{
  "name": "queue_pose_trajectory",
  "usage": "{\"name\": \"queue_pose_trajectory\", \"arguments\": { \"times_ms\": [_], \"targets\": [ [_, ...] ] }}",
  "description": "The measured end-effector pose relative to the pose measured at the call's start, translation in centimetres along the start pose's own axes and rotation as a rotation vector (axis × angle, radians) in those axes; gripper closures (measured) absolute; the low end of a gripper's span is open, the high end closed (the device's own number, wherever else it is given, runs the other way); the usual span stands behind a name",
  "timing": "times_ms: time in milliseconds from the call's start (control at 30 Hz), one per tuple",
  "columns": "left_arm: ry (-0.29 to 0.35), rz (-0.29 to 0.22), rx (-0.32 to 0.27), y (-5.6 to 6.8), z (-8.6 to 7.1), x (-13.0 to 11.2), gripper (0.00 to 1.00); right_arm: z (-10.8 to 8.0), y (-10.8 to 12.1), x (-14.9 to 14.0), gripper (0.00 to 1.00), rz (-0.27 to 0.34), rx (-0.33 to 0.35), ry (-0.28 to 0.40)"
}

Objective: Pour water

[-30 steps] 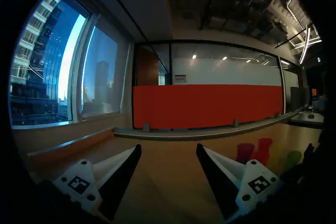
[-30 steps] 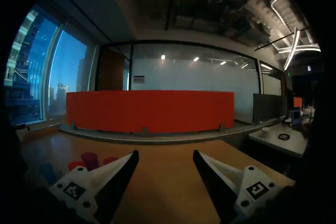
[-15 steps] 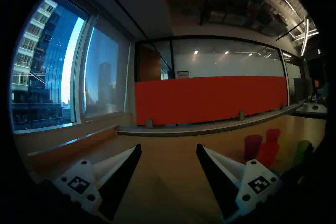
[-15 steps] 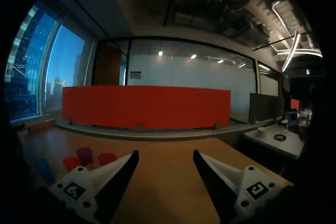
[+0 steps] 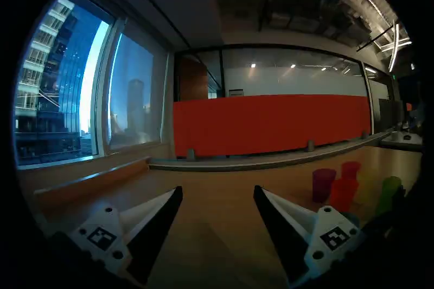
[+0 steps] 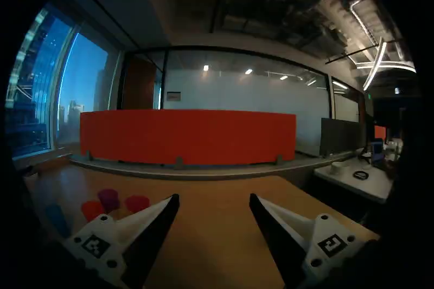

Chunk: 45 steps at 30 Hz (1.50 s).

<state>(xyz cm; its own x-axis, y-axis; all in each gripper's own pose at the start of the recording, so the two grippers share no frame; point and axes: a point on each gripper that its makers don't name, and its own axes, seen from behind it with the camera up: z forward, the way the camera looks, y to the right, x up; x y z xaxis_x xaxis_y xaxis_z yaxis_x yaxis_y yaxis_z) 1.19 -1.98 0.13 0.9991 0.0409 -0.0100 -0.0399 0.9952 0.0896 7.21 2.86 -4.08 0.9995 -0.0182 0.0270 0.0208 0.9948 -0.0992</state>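
A cluster of coloured cups stands on the wooden table. In the left gripper view it lies to the right: a purple cup (image 5: 323,184), an orange cup (image 5: 343,193), a red cup (image 5: 350,169) behind and a green cup (image 5: 389,193) at the edge. My left gripper (image 5: 218,197) is open and empty, left of them. In the right gripper view the cups sit low on the left: an orange cup (image 6: 93,210), a purple cup (image 6: 109,199), a red cup (image 6: 136,203) and a blue cup (image 6: 57,218). My right gripper (image 6: 214,202) is open and empty, to their right.
An orange partition panel (image 5: 271,123) runs along the table's far edge (image 5: 260,163). Tall windows (image 5: 59,88) line the left side. A white desk (image 6: 355,178) with small items stands beyond the table's right edge. Bare wooden tabletop (image 6: 214,235) stretches ahead of both grippers.
Both views have tilted slightly downward over the second, so the cups have risen into fuller view. Both grippers stay open.
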Motion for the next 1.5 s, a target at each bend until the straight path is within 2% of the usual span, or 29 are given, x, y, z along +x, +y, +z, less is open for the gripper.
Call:
{"name": "queue_pose_trajectory", "arguments": {
  "times_ms": [300, 600, 1500],
  "targets": [
    [-0.006, -0.015, -0.019, 0.8, -0.2, -0.6, 0.03, 0.1, -0.1, -0.1, 0.0, 0.002, 0.005, -0.001],
    [-0.021, -0.044, -0.038, 1.1, -0.2, -1.0, 0.03, 0.0, -0.2, 0.2, 0.0, 0.003, 0.005, 0.0],
    [-0.037, -0.043, -0.055, 1.5, 0.0, -1.3, 0.03, 0.2, -0.1, 0.4, 0.0, 0.005, 0.015, 0.017]
  ]
}}
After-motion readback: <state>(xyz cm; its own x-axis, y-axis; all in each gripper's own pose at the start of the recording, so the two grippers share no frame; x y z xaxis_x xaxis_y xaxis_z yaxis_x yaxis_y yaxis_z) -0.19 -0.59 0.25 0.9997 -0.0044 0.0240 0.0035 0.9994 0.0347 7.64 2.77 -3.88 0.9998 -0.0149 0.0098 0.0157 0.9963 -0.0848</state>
